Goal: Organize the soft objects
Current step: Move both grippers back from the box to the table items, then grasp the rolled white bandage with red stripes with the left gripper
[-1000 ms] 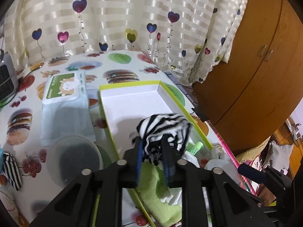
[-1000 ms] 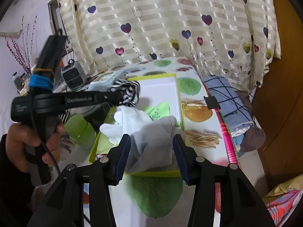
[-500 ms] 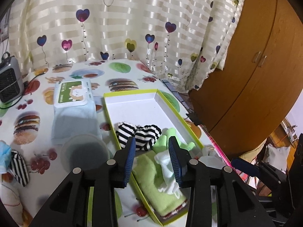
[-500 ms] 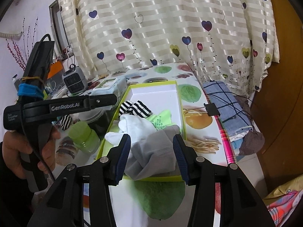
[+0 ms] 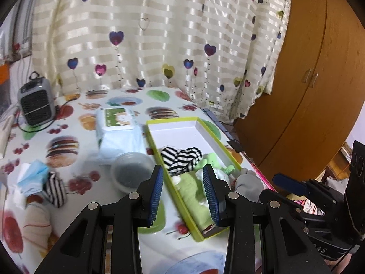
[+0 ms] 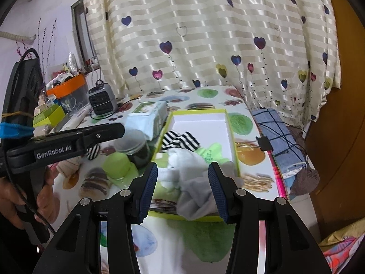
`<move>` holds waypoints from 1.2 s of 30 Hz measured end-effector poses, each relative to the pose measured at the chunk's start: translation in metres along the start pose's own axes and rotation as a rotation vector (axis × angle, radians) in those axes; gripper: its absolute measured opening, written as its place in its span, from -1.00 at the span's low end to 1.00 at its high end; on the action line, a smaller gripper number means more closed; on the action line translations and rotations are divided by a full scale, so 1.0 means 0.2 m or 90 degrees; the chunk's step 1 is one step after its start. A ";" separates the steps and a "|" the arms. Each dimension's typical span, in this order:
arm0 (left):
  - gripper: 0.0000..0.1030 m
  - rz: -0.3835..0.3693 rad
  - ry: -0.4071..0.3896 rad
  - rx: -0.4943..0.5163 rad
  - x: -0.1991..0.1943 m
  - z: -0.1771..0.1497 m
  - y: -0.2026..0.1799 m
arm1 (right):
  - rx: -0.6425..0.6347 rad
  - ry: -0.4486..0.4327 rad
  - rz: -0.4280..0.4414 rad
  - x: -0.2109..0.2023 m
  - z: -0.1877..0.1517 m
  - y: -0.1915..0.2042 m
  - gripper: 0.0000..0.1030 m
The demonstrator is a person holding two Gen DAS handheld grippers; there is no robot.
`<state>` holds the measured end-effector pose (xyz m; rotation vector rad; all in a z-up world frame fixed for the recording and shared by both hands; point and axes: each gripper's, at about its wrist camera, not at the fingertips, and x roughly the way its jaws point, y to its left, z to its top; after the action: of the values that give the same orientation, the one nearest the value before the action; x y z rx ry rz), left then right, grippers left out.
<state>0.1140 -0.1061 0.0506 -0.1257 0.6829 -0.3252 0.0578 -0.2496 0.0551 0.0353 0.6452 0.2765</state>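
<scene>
My left hand-held gripper (image 5: 183,190) hung above the near part of the desk (image 5: 68,123) with its blue pads apart and nothing between them; its jaws had just been opening. Past its fingertips lay the striped sock (image 5: 181,156), black and white, resting loose in the middle of the green-rimmed box (image 5: 173,120). That box sat along the right edge of the desk, its far half showing bare white floor. Nearer me in the same box lay a green sock (image 5: 194,195) and a white sock (image 6: 182,157), bunched together.

My right hand-held gripper (image 6: 183,188) also stood with its jaws apart, over the near end of the box. A grey sock (image 6: 198,198) draped over the box's near rim between the pads, but I could not see either pad pressing on it.

Outside the box, a second striped sock (image 5: 54,190) lay toward the near left of the desk beside a blue face mask (image 5: 32,177). A pack of wipes (image 5: 118,127) sat just left of the box, with a clear round container (image 5: 131,173) in front of it. A small grey heater (image 5: 36,101) stood at the far left corner, its cord trailing across the desk. Folded blue checked cloth (image 6: 279,137) sat off the desk's right edge.
</scene>
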 end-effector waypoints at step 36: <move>-0.13 0.159 -0.028 -0.117 -0.31 -0.35 0.81 | -0.117 0.061 0.149 0.29 -0.01 0.65 0.06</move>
<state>0.0659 0.0669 -0.0017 -0.2203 0.6759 -0.0196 0.0698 -0.1092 0.0353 -0.0801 0.7095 0.5655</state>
